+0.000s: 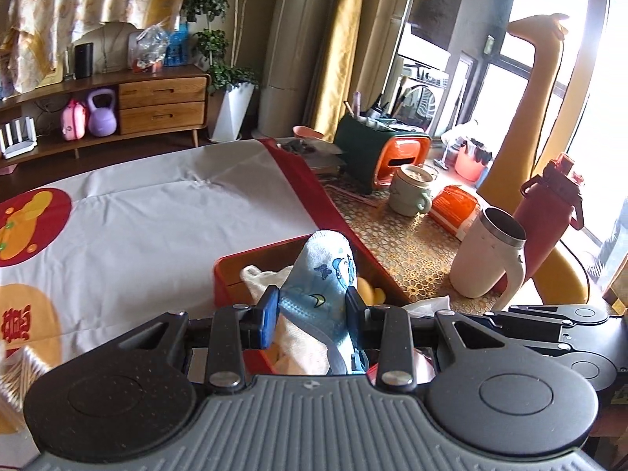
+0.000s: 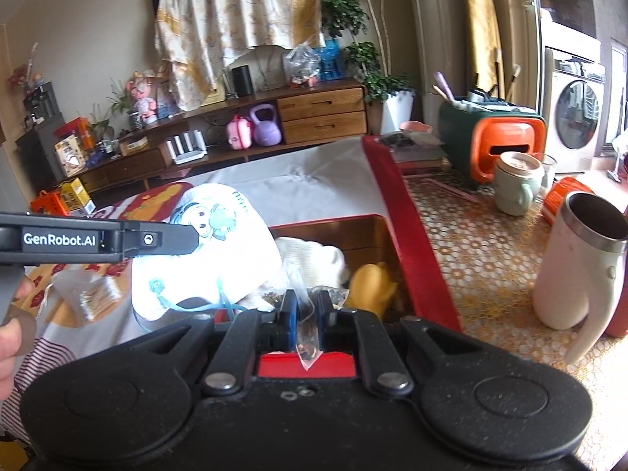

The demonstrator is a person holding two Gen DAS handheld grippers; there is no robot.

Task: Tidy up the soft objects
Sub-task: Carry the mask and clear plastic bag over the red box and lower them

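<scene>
My left gripper is shut on a blue child's face mask with cartoon prints, held over the red box. The right wrist view shows the same mask from its pale side, with the left gripper's finger across it. The red box holds a white cloth and a yellow soft toy. My right gripper is shut on a small clear plastic bag just above the box's near edge.
A white and red cloth covers the table to the left. A bag of cotton swabs lies at left. To the right stand a white tumbler, a red bottle, a green mug and an orange-green container.
</scene>
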